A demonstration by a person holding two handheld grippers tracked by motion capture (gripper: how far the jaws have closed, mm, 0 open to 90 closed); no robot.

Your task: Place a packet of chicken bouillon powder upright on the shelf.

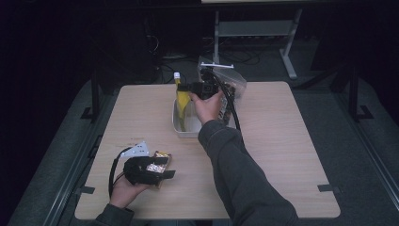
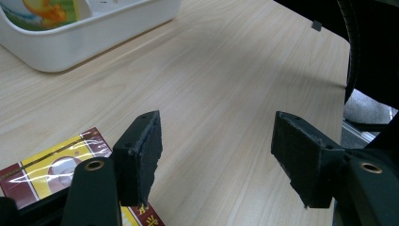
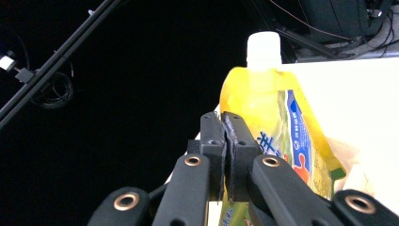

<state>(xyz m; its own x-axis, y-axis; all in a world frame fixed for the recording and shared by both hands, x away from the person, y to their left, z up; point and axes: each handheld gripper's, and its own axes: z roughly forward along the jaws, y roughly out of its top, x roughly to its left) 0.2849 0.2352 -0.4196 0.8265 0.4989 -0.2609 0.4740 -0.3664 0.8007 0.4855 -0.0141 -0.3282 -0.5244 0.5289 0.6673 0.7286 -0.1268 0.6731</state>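
Observation:
A yellow drink pouch (image 1: 182, 96) with a white cap (image 3: 263, 47) stands upright with its lower end in the white tray (image 1: 176, 127). My right gripper (image 1: 190, 88) is shut on the pouch's side edge; in the right gripper view its jaws (image 3: 225, 117) press together against the yellow pouch (image 3: 277, 122). My left gripper (image 1: 162, 168) rests low at the table's near left, open with nothing between its jaws (image 2: 216, 155). A red and gold packet (image 2: 56, 165) lies flat beside its left jaw, and the packet (image 1: 163, 154) lies partly under the gripper.
A clear plastic bag (image 1: 235, 82) with dark contents stands behind the tray at the table's far edge. The tray's wall (image 2: 94, 37) lies ahead of the left gripper. The person's right sleeve (image 1: 235, 169) crosses the middle of the wooden table (image 1: 282, 141).

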